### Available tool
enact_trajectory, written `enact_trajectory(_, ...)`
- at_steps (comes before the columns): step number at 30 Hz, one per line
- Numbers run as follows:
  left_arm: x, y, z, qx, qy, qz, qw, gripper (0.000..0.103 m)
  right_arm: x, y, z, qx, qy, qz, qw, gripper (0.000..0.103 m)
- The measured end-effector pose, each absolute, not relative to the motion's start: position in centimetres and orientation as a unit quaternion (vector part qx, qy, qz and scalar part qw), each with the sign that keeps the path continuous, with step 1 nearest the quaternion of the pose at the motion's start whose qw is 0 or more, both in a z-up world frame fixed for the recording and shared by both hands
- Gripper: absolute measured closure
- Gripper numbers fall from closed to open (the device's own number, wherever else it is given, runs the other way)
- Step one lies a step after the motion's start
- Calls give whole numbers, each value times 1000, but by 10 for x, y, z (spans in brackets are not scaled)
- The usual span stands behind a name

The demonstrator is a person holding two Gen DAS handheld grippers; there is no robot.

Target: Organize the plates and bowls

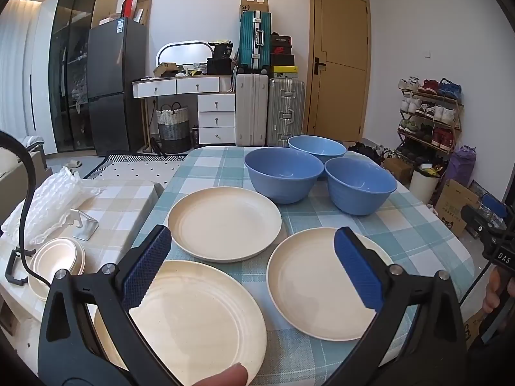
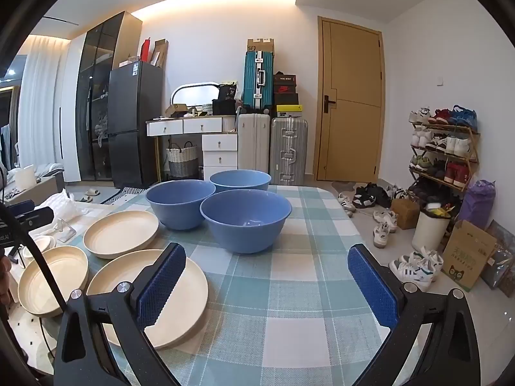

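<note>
I hold my left gripper above the near edge of the desk, its blue pads spread as wide as they go and nothing between them. My right gripper hangs the same way over the checked cloth toward the desk's right side, pads fully apart and empty.

Three cream plates lie on the near half of the desk. The nearest plate sits by the near left corner, under my left gripper's left finger. A second plate lies to its right, below the right finger. The third plate lies farther in, behind the other two; all three lie close together, and I cannot tell whether their rims touch.

Three blue bowls stand upright, clustered toward the far edge. The left bowl is just behind the third plate, the right bowl beside it, and the back bowl stands behind the pair at the far edge; whether they touch I cannot tell.

Left of the desk a lower surface carries a stack of small cream bowls and a crumpled sheet of air-cushion wrap.
</note>
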State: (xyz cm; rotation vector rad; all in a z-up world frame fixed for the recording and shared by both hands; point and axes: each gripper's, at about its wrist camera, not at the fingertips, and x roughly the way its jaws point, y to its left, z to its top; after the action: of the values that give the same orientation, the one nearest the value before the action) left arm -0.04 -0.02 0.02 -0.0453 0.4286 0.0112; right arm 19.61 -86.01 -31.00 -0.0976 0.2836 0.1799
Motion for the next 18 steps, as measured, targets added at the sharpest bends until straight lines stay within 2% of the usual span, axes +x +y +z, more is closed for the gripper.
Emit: enact_trajectory(18,1,-7,-4,-23,230,6,973,2,195,-862,-312,-41,138,92,985,0)
